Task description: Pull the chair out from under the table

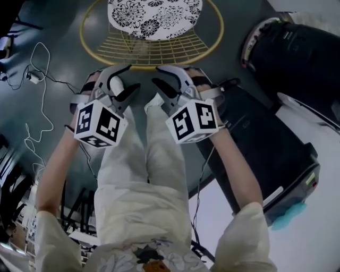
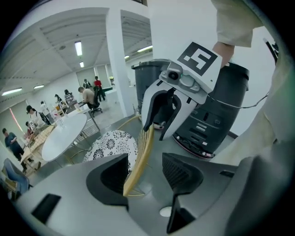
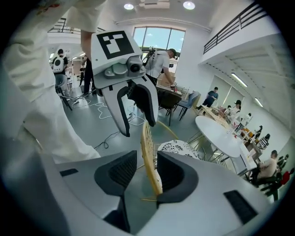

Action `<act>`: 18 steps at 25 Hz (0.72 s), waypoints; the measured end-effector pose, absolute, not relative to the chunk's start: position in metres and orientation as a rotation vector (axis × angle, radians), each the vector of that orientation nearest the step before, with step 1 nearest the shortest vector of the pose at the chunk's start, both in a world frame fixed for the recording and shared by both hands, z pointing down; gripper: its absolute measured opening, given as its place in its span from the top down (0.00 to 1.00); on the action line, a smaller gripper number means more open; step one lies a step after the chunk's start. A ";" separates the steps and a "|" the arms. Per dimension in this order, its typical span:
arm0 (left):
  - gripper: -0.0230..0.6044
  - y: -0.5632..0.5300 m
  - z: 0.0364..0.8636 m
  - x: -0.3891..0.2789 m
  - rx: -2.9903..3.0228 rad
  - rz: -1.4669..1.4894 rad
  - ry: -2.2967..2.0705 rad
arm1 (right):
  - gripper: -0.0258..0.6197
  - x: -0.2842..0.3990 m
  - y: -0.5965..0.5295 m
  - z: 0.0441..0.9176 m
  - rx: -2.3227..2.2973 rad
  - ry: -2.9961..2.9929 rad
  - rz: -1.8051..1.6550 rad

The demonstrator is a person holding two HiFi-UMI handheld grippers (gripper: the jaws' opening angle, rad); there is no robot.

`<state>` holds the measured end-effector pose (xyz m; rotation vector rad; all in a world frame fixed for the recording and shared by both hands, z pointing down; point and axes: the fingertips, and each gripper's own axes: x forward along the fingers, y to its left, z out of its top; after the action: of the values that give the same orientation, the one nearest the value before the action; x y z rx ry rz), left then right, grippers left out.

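The chair (image 1: 154, 50), a yellow wire frame with a flowered cushion (image 1: 154, 16), is seen at 12 o'clock in the head view, standing on the dark floor (image 1: 58, 32). Its seat lies uncovered there, and no counter edge reaches over it. In the left gripper view the round white counter (image 2: 64, 133) is found at 9 o'clock, beside the cushion and not above it. In the right gripper view it sits at 3 o'clock, beyond the chair. From this the chair is judged to stand largely or wholly clear of the counter, so little or no pulling seems left. How far it was meant to travel cannot be read.

The left claw (image 1: 127, 79) is spread wide, and the curved backrest rim (image 2: 140, 156) runs between its pads, close against one of them, with a clear gap to the other. The right claw (image 1: 162, 79) is likewise spread, with the same rim (image 3: 150, 156) passing between its pads and lying near the pad at 3 o'clock. Nothing is pinched by either claw. Whether the rim actually touches a pad cannot be settled. If more pulling is wanted, both claws would first have to be pressed onto the rim.

One container is made out: a tall grey bin (image 2: 145, 78) at 12 o'clock in the left gripper view, behind the other claw. Its inside is not shown, so its contents cannot be told. A large black machine (image 1: 265, 154) stands at 3 o'clock in the head view, and a loose white cable (image 1: 37, 69) trails over the floor at 10 o'clock.
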<state>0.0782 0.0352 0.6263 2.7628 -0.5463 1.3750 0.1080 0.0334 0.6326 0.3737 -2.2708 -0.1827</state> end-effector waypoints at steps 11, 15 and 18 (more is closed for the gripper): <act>0.62 0.016 0.657 0.072 2.767 1.432 -0.449 | 0.76 0.096 0.027 0.666 0.166 -2.169 -0.252; 0.63 0.015 0.667 0.074 2.774 1.437 -0.402 | 0.87 0.097 0.025 0.669 0.166 -2.172 -0.242; 0.75 0.016 0.669 0.075 2.754 1.364 -0.398 | 0.87 0.096 0.024 0.668 0.184 -2.192 -0.230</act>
<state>0.0749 0.0157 0.6689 2.7544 -0.3984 1.3643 0.0961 0.0238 0.6681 0.1842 -2.1922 -0.2303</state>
